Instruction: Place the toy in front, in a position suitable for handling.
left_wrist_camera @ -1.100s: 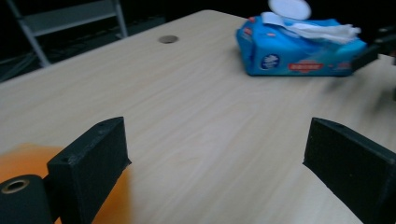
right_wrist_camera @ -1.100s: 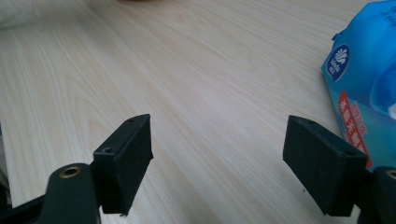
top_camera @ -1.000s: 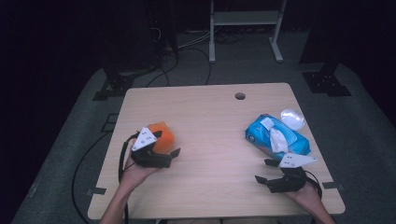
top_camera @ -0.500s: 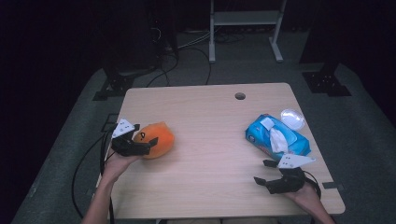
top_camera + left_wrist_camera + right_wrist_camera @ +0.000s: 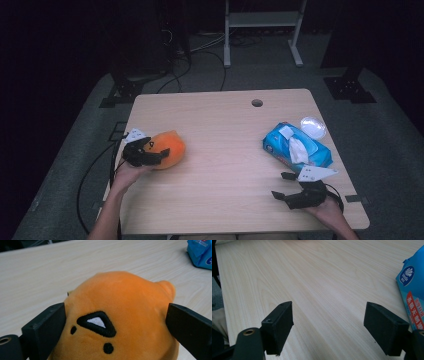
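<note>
Gripping the orange plush toy (image 5: 168,148) with my left gripper (image 5: 150,154), jaws clamped on both its sides, at the tabletop's (image 5: 225,145) left edge. My right gripper (image 5: 283,186) sits near the front right, jaws spread with nothing between, just beside the blue wipes pack (image 5: 295,147).

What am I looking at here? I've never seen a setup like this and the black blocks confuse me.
A person at a table holds a hand tool with two black jaws in each hand. One camera looks down from above; one rides on each tool, so the black blocks are its jaws. The left gripper is closed around an orange plush toy. The right gripper is open over bare wood. A blue tissue pack and a clear lid lie at the right.
</note>
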Available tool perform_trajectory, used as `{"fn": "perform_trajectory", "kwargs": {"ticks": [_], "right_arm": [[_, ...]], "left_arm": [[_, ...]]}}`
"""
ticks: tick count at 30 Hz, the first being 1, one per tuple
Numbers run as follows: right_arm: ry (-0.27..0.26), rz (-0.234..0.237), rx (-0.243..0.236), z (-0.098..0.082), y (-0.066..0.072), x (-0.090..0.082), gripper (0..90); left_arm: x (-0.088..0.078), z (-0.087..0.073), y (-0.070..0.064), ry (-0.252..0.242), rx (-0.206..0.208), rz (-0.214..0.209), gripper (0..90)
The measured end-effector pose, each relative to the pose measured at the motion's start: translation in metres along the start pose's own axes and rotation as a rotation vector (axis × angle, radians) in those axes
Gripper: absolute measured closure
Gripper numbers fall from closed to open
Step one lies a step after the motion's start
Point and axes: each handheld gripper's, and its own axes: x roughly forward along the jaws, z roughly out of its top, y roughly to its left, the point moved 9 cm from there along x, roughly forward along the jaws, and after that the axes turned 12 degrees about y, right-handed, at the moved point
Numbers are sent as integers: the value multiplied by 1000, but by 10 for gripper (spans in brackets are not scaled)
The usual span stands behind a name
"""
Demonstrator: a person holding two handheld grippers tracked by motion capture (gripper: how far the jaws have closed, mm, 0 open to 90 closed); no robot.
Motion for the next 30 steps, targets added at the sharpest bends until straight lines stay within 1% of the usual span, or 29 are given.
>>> {"fn": "perform_trajectory", "kwargs": {"ticks": [1,2,3,4,5,6,7,10,11,12,13,15,17,18,19,20,21,22,23,24,25,26,27,28,30], "right_arm": [[0,1,0,0,0,0,223],[0,1,0,0,0,0,223],[2,1,-2,0,0,0,223],[5,1,-8,0,1,1,222],[4,1,-9,0,1,1,223],[4,1,-9,0,1,1,223],[4,1,-8,0,1,1,223],[-1,-1,-7,1,1,0,223],[-2,-1,-6,1,0,-1,223],[-3,-2,-3,0,0,-1,223],[-3,-3,-2,0,-1,-1,223],[-7,-4,0,0,-2,-2,223],[-9,-5,1,0,-2,-2,223],[-10,-6,2,0,-3,-3,223],[-10,-6,2,0,-3,-3,223],[-11,-7,3,0,-4,-3,223],[-12,-8,2,0,-4,-3,223],[-12,-8,2,0,-4,-3,223],[-14,-11,4,0,-5,-4,223],[-14,-11,4,0,-5,-4,223],[-18,-14,5,0,-6,-6,223],[-23,-14,10,1,-6,-7,223],[-26,-17,11,1,-7,-8,223],[-28,-19,12,1,-8,-9,223],[-32,-22,14,1,-9,-10,223]], "left_arm": [[0,-2,0,3,2,0,74],[0,-2,0,3,2,0,125],[-1,-3,-1,1,13,2,125],[-3,-5,-2,15,41,26,234],[-3,-5,-2,15,41,26,286],[-5,-4,-3,14,47,27,286],[-6,-4,-5,9,66,37,372],[-10,-1,-6,-15,63,29,444],[-11,0,-6,-25,54,22,458],[-11,0,-6,-25,54,22,465],[-14,2,-6,-40,40,11,472],[-17,5,-7,-56,33,0,480],[-23,11,-11,-81,41,0,480],[-26,14,-14,-92,53,-6,480],[-29,17,-17,-103,49,-13,480],[-29,17,-17,-103,49,-13,480],[-35,27,-26,-128,68,-27,479],[-35,27,-26,-128,68,-27,479],[-39,34,-36,-142,92,-45,479],[-39,34,-36,-142,92,-45,478],[-42,41,-49,-153,120,-68,478],[-42,43,-54,-153,131,-76,478],[-42,47,-62,-161,147,-90,477],[-42,47,-62,-161,147,-90,478],[-41,52,-76,-170,166,-112,477]]}}
